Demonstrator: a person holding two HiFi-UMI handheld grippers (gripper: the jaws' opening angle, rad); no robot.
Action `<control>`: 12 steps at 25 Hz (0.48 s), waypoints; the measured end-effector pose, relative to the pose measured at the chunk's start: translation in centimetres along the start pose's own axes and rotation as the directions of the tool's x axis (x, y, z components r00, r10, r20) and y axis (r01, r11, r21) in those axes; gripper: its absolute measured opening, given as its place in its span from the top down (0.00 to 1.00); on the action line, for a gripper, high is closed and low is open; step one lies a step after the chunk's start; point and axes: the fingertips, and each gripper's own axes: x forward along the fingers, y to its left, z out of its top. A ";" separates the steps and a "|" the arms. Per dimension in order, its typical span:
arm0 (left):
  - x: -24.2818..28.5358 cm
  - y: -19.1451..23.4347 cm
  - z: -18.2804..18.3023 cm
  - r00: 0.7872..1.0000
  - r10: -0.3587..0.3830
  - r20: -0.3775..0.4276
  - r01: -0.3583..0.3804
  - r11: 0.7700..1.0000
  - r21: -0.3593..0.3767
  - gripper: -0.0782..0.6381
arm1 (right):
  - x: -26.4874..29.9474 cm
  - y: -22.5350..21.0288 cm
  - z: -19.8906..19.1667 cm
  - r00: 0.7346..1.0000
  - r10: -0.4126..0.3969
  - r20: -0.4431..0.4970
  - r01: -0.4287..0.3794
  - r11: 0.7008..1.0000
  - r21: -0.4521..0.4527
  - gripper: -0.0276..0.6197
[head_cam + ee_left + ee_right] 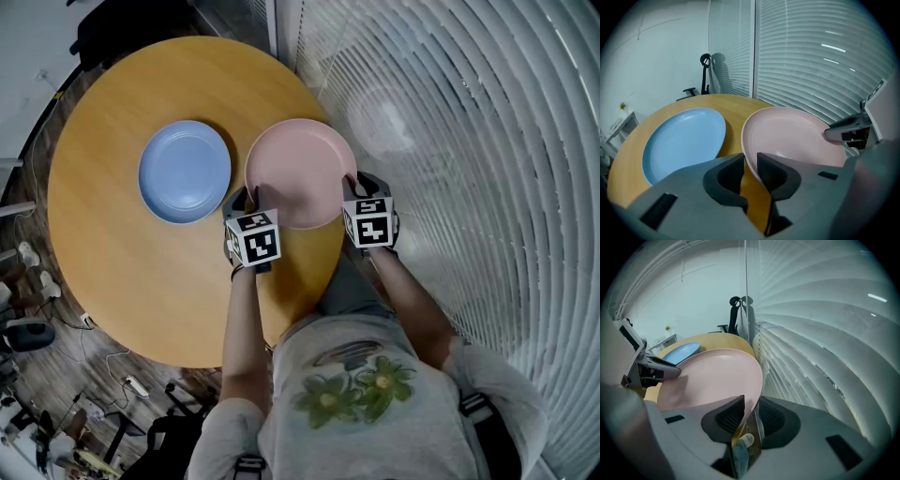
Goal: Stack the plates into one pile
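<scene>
Closest to me, the round wooden table (141,272) is curving away under my wrists, and near its right edge both claws are working one rim. My right claw (352,185) is pinching the near-right lip of the round, matte pink plate (300,169), with its pads pressing on both faces. My left claw (251,197) is straddling the near-left lip with its jaws slightly spread. One pad is lying against the rim and a sliver of tabletop is showing beside the other, so I am judging that side loose. The pink plate is reaching partly past the table's right edge, toward the slatted white blinds (469,141). Beyond my left claw, the round, matte blue plate (185,171) is lying flat, just beside the pink one and not overlapped. I am reading this as the pickup step. The next move is calling for a firm left pinch, a level lift, then a carry leftward to centre pink over blue.
</scene>
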 end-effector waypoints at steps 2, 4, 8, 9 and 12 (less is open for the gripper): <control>0.3 -0.1 0.0 1.000 0.003 0.002 -0.003 1.000 0.001 0.76 | 0.3 -0.1 -0.2 1.000 -0.001 0.000 0.001 1.000 0.000 0.78; 0.3 -0.1 0.0 1.000 0.007 0.005 -0.007 1.000 0.008 0.76 | 0.3 -0.1 -0.2 1.000 -0.003 -0.001 0.003 1.000 0.000 0.78; 0.1 -0.2 -0.2 1.000 -0.007 0.012 0.007 1.000 0.018 0.75 | 0.2 0.0 -0.3 1.000 -0.004 -0.004 0.004 1.000 -0.002 0.78; 0.2 -0.3 -0.2 1.000 -0.019 0.009 0.019 1.000 0.014 0.72 | 0.2 0.0 -0.4 1.000 -0.004 -0.005 0.004 1.000 -0.004 0.78; 0.0 -0.5 -0.2 0.999 -0.036 0.014 0.036 0.999 -0.010 0.66 | -0.1 0.2 -0.3 1.000 0.001 -0.003 -0.001 1.000 -0.006 0.78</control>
